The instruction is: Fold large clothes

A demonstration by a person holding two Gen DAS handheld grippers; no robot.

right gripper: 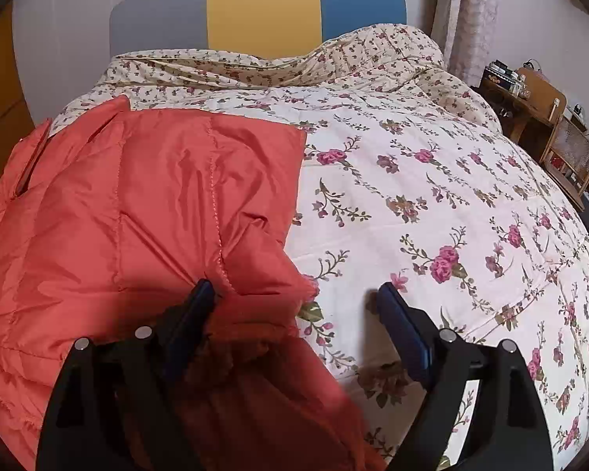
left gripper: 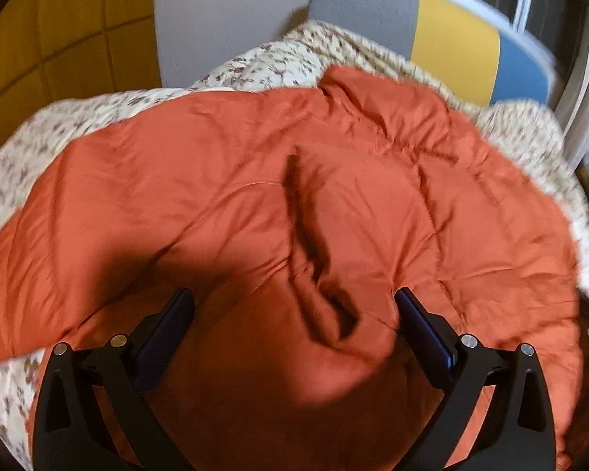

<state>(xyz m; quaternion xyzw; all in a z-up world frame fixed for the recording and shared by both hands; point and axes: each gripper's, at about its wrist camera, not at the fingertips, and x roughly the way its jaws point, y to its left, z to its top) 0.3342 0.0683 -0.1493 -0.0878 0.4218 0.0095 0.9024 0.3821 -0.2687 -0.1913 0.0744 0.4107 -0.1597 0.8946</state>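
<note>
An orange quilted jacket (left gripper: 255, 204) lies spread over the flowered bedspread (left gripper: 278, 66), with a dark crease running down its middle. My left gripper (left gripper: 294, 302) hovers over the jacket with jaws wide open and only loose fabric showing between its fingers. In the right wrist view the same jacket (right gripper: 137, 212) covers the left part of the bed, one folded panel ending in a straight edge. My right gripper (right gripper: 294, 294) is open at the jacket's near right corner: the left finger (right gripper: 194, 314) touches the fabric, the right finger (right gripper: 402, 325) is over the bedspread (right gripper: 432, 196).
A headboard (right gripper: 259, 11) in grey, yellow and blue stands at the far end of the bed. A rumpled flowered duvet (right gripper: 373, 59) is bunched below it. A wooden bedside shelf (right gripper: 542, 117) with small items stands at the right. A wooden wardrobe (left gripper: 59, 39) is at the left.
</note>
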